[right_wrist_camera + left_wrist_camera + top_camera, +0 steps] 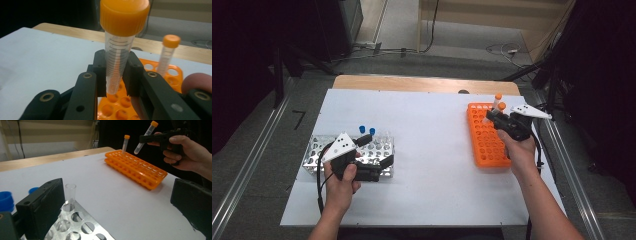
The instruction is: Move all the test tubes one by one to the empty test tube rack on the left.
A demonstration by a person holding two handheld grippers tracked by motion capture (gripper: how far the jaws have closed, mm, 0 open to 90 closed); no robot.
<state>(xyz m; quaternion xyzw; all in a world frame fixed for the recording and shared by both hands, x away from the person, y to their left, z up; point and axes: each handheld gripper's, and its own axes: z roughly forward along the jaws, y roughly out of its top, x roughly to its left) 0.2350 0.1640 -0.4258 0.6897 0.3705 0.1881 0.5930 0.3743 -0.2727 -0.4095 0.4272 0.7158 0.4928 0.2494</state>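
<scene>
The right gripper [116, 75] clamps an orange-capped tube [120, 45] between its jaws, lifted clear of the orange rack [136, 168] in the left gripper view, whose own left gripper [117, 202] gapes wide.

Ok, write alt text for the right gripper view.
The right gripper clamps an orange-capped tube between its two black jaws, lifted clear above an orange rack. A second orange-capped tube stands in the rack behind, on a white table.
</scene>
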